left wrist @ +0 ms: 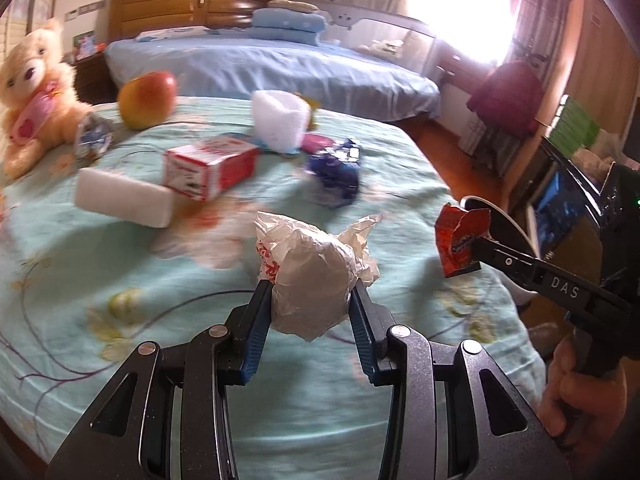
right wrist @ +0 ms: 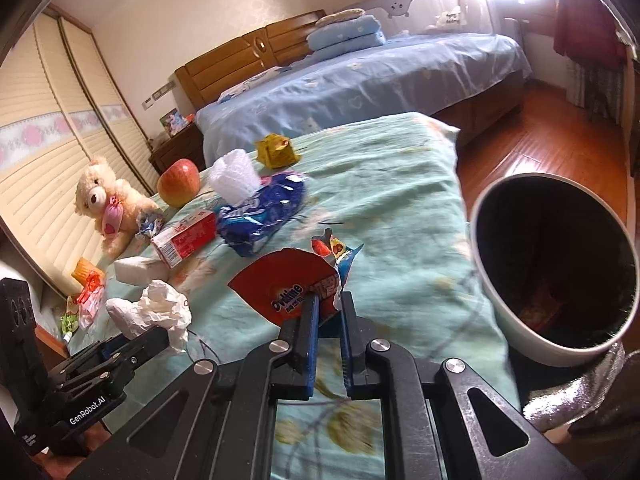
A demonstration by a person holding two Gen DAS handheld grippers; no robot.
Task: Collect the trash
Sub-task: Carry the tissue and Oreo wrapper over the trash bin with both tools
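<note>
Holding a crumpled white paper wad in my left tongs, I judge it to be nearly weightless and soft, so it gives under the squeeze; the pads bite it across its fat middle, which looks like the safest place, since the loose twisted ears would tear or slip. It has no real long axis, just a lump with its ragged tips pointing away from me, up over the bed.

My right tongs pinch a torn red Ovaltine wrapper by its near edge. I take it to be thin, crinkly foil, slick and floppy. It fans out flat beyond the pads, its broad face up, its torn end away from me.

Both are lifted above the near right part of the green bedspread. The white bin stands just off the bed's right edge, mouth tilted towards me.
</note>
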